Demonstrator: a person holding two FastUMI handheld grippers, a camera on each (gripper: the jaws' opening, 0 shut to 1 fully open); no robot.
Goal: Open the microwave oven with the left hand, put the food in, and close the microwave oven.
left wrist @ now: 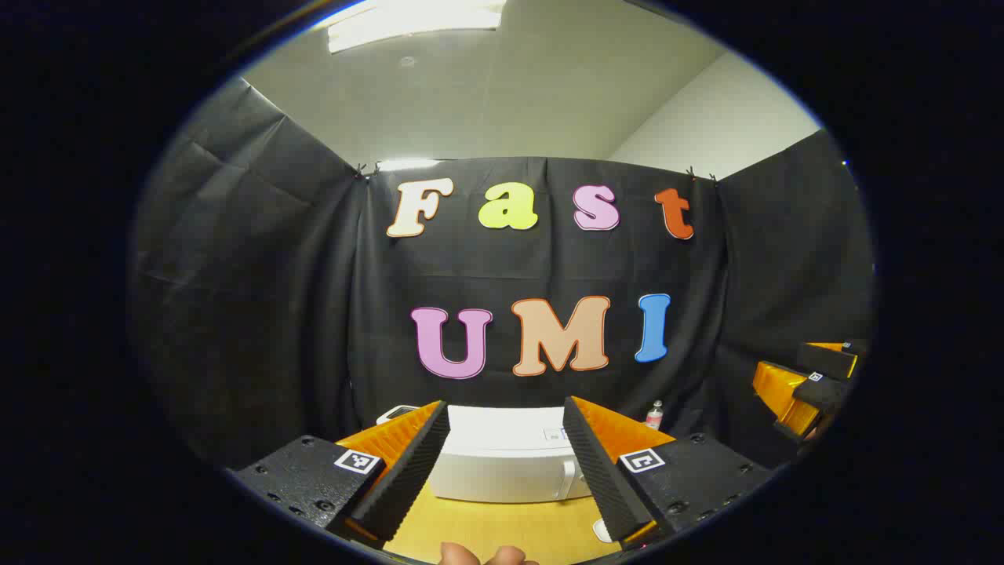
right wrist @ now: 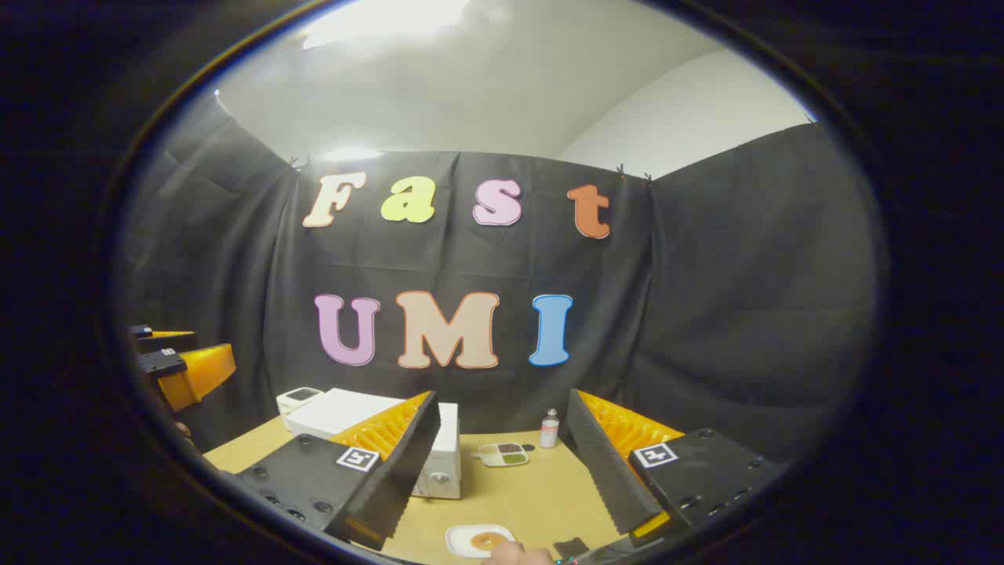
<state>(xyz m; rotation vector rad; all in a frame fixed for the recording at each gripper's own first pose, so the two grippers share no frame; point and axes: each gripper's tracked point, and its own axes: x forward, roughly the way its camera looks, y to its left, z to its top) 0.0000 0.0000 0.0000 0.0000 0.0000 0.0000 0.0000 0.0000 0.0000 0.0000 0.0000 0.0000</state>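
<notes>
A white microwave oven stands on the wooden table straight ahead in the left gripper view, its door shut and a handle on its right side. My left gripper is held open well short of it, nothing between the fingers. In the right gripper view the microwave sits at the left, partly behind a finger. A small white plate with round brown food lies near the table's front. My right gripper is open above the table, holding nothing.
A small divided dish and a little bottle stand at the back of the table. A white box sits behind the microwave. A fingertip shows at the bottom edge. Black cloth walls enclose the table.
</notes>
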